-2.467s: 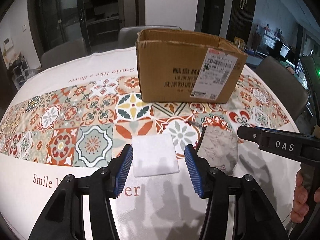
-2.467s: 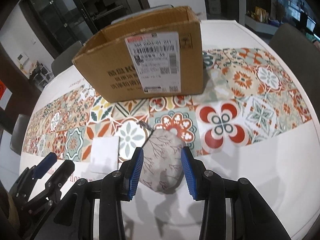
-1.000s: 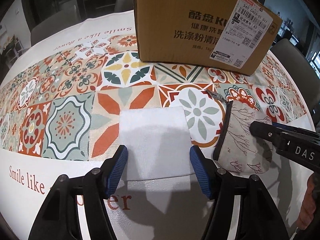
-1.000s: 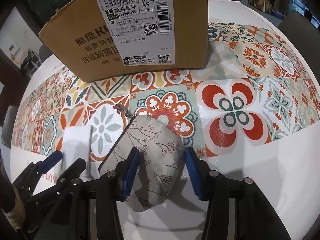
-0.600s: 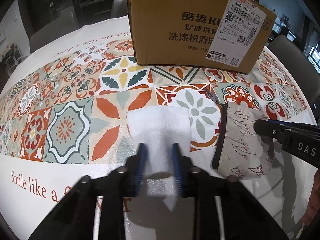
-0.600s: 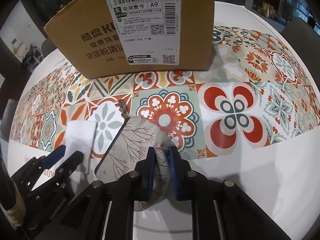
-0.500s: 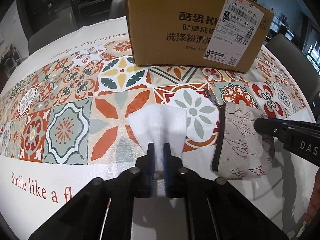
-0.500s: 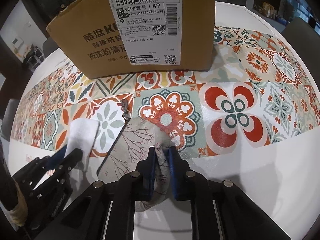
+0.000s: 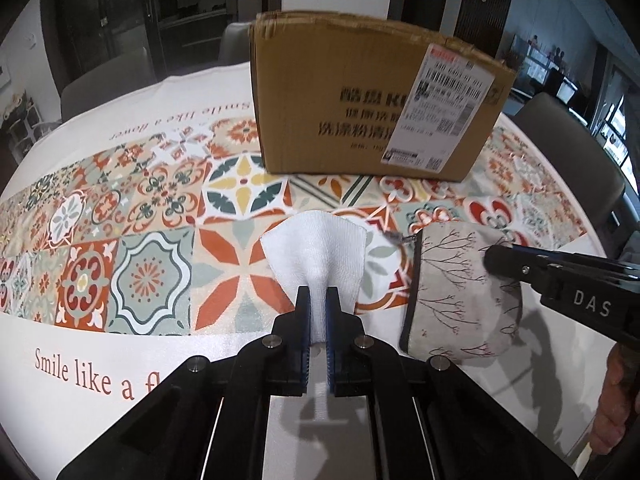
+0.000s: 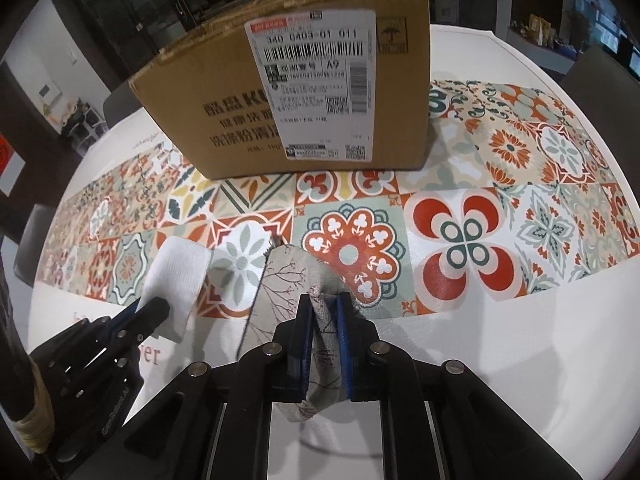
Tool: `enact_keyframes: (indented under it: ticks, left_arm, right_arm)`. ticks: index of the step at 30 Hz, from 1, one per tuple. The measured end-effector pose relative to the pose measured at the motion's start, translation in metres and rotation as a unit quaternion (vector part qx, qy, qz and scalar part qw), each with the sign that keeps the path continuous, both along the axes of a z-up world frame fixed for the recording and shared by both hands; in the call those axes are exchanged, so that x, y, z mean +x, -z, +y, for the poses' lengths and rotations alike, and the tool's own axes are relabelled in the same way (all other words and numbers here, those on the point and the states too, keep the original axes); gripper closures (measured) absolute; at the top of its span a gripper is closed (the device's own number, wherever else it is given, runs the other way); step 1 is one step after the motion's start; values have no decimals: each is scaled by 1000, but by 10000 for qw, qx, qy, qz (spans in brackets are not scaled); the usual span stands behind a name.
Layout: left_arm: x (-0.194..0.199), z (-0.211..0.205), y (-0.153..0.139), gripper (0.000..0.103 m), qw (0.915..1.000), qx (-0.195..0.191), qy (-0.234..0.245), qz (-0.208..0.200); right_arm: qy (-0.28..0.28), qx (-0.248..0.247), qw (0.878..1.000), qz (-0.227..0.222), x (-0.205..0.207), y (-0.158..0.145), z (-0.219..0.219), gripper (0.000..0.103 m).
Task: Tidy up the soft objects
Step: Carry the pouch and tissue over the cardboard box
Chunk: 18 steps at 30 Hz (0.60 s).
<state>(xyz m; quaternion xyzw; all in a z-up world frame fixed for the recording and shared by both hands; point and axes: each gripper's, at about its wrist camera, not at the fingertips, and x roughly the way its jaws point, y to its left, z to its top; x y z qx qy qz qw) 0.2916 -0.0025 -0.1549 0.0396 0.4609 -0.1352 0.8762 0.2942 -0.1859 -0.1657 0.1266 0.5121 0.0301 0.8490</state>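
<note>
Lifted since before, white cloth (image 9: 320, 252) and pouch (image 10: 288, 280) hang pinched in both grippers.

A fuzzy white cloth (image 9: 320, 252) and a matt woven fabric pouch (image 9: 452, 292) printed with branches sit over a glossy, smooth tablecloth (image 9: 132, 272). Behind stands a rough corrugated cardboard box (image 9: 340, 112) bearing a paper label (image 10: 312, 80).

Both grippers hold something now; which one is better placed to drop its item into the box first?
Probably right. The right gripper, shut on the pouch, faces the box closely. The left gripper, shut on the cloth, sits farther back.
</note>
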Motion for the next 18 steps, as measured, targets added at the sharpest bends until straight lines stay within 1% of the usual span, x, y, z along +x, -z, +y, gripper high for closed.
enact_keyframes:
  ticks: [9, 18]
  left_arm:
    - [-6, -1, -29, 95, 9994, -155, 16, -315]
    - [-12, -4, -66, 95, 9963, -229, 35, -833]
  right_arm:
    - [32, 32, 9994, -342, -7, -27, -2, 90]
    - [-3, -83, 9957, -923, -14, -67, -2, 90]
